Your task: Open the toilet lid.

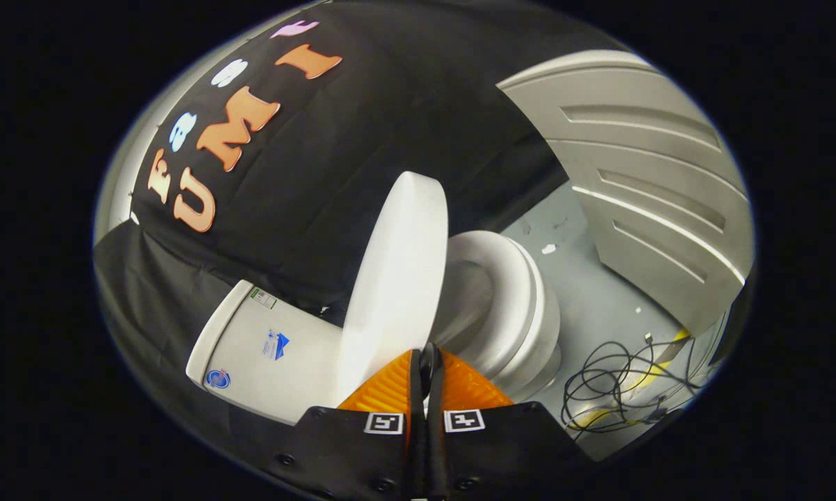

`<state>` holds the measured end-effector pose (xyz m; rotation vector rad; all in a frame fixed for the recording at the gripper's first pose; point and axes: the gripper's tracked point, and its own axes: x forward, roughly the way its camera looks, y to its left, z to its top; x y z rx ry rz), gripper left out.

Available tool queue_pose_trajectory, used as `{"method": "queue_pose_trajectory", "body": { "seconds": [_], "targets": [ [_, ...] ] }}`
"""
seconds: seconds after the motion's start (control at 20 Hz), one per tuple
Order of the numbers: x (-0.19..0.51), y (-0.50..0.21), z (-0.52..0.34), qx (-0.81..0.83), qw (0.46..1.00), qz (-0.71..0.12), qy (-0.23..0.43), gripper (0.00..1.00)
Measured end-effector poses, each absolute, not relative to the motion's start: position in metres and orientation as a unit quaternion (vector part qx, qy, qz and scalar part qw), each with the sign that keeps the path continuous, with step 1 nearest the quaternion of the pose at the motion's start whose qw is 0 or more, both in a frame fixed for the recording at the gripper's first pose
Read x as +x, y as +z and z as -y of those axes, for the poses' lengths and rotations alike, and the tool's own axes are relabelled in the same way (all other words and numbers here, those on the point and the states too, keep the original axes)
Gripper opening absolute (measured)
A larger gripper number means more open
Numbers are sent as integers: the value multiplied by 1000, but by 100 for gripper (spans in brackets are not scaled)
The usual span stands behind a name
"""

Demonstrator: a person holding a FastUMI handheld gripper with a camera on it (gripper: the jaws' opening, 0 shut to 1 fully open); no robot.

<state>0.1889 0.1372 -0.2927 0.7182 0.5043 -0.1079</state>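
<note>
One toilet (501, 306) with one raised lid (397, 278) and one tank (264, 355) is being counted, plus one cable tangle (619, 383) and one gripper (428, 358), fingers closed together.

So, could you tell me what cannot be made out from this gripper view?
- Whether the gripper pinches the toilet lid: the fingers sit nearly together at its lower edge, hiding the contact.
- The bowl's inside: the raised lid covers part of the seat.
- The cistern labels: too small.
- Where the cables run: cut off.
</note>
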Motion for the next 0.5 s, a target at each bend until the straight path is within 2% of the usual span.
{"method": "queue_pose_trajectory", "body": {
  "seconds": [0.2, 0.5],
  "targets": [
    [198, -248, -162, 247, 941, -230, -34, 8],
    [207, -209, -194, 169, 960, -220, -28, 8]
  ]
}}
